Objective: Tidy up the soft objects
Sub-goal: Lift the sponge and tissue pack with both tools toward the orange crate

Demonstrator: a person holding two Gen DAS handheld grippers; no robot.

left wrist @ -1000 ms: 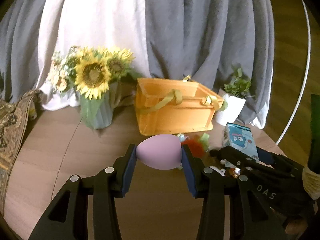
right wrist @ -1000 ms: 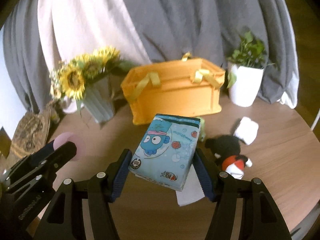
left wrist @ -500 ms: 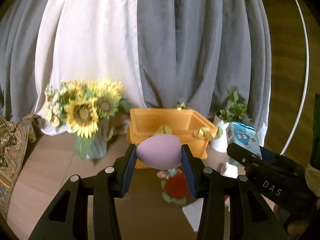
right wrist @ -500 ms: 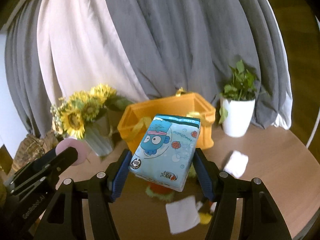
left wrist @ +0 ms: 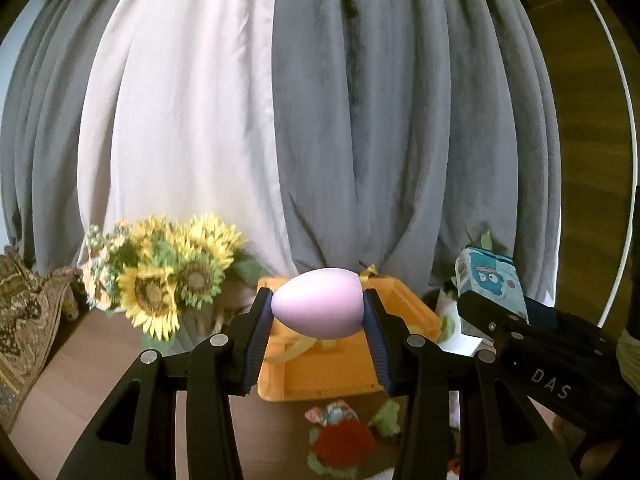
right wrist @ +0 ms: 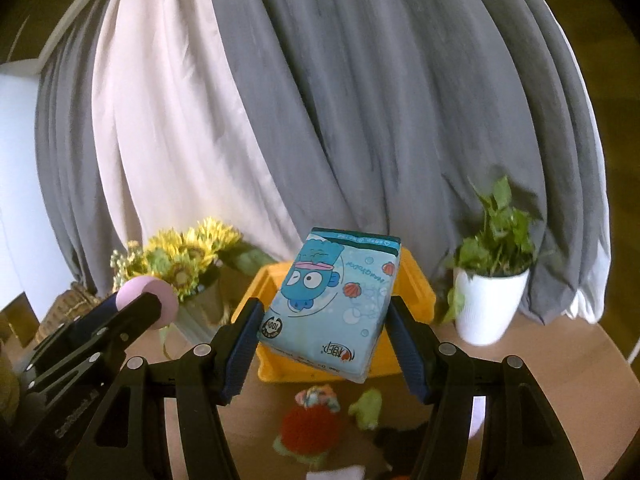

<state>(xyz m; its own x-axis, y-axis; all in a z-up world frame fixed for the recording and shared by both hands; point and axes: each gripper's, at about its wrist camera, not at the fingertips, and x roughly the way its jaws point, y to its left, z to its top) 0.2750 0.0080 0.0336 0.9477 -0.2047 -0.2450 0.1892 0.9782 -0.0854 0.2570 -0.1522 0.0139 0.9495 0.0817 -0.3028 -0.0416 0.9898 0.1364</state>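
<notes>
My left gripper [left wrist: 318, 322] is shut on a pink egg-shaped sponge [left wrist: 318, 303], held high above the orange basket [left wrist: 320, 372]. My right gripper [right wrist: 326, 344] is shut on a blue tissue pack [right wrist: 332, 300] with a cartoon fish, held over the same basket [right wrist: 416, 284]. The tissue pack also shows in the left wrist view [left wrist: 490, 284], and the sponge in the right wrist view [right wrist: 146, 292]. A red and green plush toy [left wrist: 340, 440] lies on the table in front of the basket; it also shows in the right wrist view [right wrist: 308, 428].
A vase of sunflowers [left wrist: 168, 280] stands left of the basket. A white potted plant [right wrist: 490, 292] stands to its right. Grey and white curtains [left wrist: 320, 120] hang behind. A black plush [right wrist: 400, 440] and a white cloth [right wrist: 340, 472] lie on the wooden table [right wrist: 560, 368].
Both grippers have risen and moved toward the basket with their objects; the basket and plush toy now sit lower in both views.
</notes>
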